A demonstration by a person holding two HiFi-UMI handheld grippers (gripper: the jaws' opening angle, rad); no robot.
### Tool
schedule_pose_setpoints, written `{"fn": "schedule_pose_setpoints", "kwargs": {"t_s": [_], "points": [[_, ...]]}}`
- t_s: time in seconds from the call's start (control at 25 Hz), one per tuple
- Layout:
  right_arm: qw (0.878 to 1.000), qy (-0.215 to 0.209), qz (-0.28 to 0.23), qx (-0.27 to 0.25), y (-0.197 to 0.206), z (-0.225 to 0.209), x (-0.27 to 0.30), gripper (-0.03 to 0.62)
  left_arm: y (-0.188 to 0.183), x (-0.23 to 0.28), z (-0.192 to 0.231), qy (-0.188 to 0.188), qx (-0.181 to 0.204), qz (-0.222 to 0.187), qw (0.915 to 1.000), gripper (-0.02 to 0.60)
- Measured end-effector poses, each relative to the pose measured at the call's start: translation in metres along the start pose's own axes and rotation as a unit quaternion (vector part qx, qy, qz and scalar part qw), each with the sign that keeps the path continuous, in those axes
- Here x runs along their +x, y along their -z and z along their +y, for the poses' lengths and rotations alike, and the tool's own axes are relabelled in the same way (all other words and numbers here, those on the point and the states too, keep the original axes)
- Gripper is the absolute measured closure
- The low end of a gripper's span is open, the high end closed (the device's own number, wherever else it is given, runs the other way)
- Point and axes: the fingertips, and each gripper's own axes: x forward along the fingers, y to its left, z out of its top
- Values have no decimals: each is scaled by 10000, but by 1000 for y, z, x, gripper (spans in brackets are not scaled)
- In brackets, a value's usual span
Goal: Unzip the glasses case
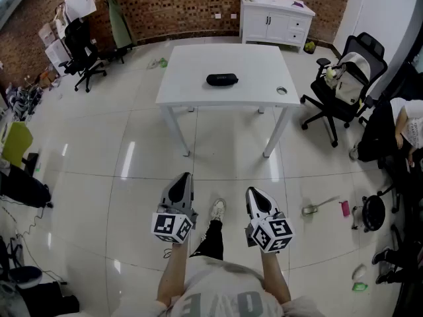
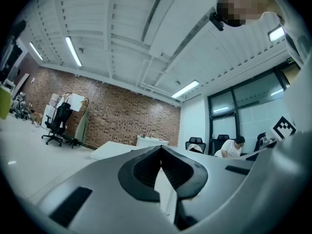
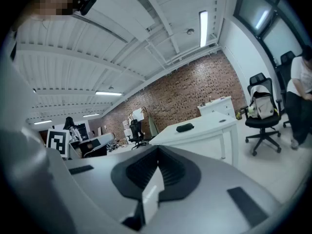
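A black glasses case lies near the middle of a white table well ahead of me; it also shows small in the right gripper view as the glasses case on the table top. My left gripper and right gripper are held low over the floor, far short of the table. Both are shut with nothing between the jaws. In the left gripper view the table shows but the case is hidden behind the shut left gripper.
A black office chair with a bag stands right of the table, a white cabinet behind it against the brick wall. Another chair is at the back left. A seated person is at far right. Small items litter the floor.
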Motion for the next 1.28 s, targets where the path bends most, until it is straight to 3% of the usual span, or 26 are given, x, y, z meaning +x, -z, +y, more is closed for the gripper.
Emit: {"fn": "schedule_pose_setpoints", "kwargs": {"t_s": [0.24,0.44,0.92,1.12,1.28], "points": [[9998,4,59,-181,-54,-27,160,594,-13,137,90,196,-59,72,9998,575],[9997,70,-85,-234,-101,-47,262,594,-31,235,138,530,-28,83,9986,575],[9996,147,133,-175,-130,-123,410,594,-3,390,204,676,-101,402,9969,575],[9995,15,230,-211,-150,-176,483,594,11,484,211,930,159,522,9942,575],[9990,-111,195,-375,-176,-216,538,594,6,552,219,1036,263,382,9935,575]]}}
